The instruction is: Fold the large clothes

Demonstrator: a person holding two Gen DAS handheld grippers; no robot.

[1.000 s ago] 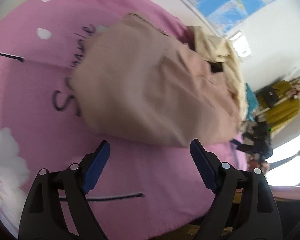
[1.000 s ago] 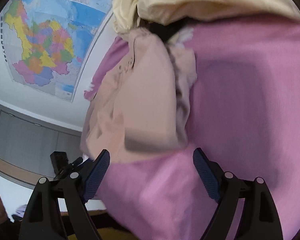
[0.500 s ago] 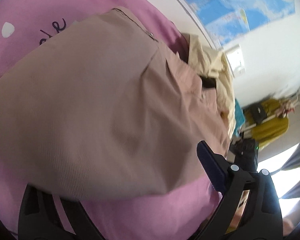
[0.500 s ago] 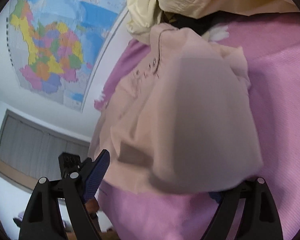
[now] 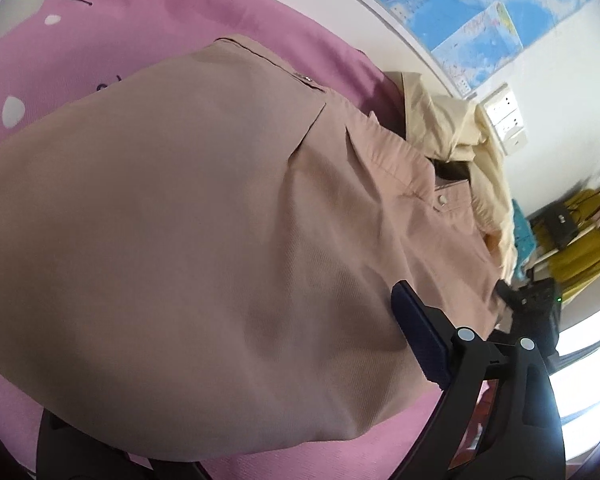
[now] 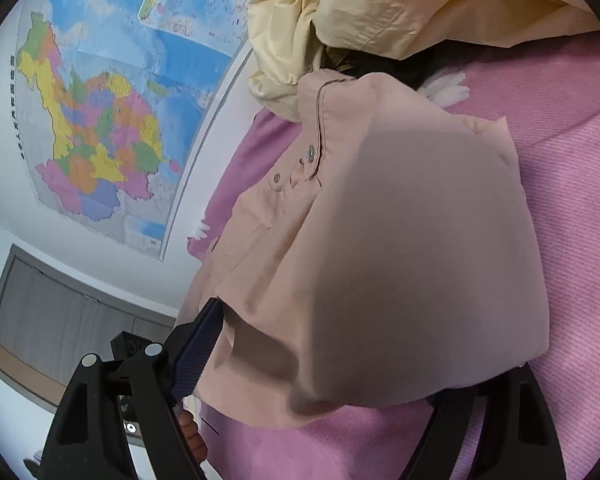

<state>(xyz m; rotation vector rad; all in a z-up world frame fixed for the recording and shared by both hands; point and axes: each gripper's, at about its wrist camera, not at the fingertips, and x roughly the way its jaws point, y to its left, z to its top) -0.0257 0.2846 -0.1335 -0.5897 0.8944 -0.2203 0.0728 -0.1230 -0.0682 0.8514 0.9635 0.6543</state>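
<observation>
A beige-pink jacket [image 5: 204, 220] with metal snaps lies folded in a bundle on the pink bedsheet [image 5: 148, 20]; it also fills the right wrist view [image 6: 380, 248]. My left gripper [image 5: 284, 380] is open, its jaws wide apart at the bundle's near edge; the fabric hides the left finger, and the blue pad of the right finger [image 5: 418, 340] shows beside it. My right gripper [image 6: 340, 368] is open too, with its jaws astride the bundle's near end; the left finger [image 6: 196, 348] shows and the cloth covers the right one.
A pale yellow garment [image 6: 380, 12] is heaped at the far end of the jacket, against the wall, and shows in the left wrist view [image 5: 460, 128] too. Wall maps [image 6: 100, 120] hang above. A clothes rack with yellow items [image 5: 580, 248] stands by the bright window.
Both grippers have moved forward from in front of the bundle until its near edge lies between their open jaws and covers one finger of each.
</observation>
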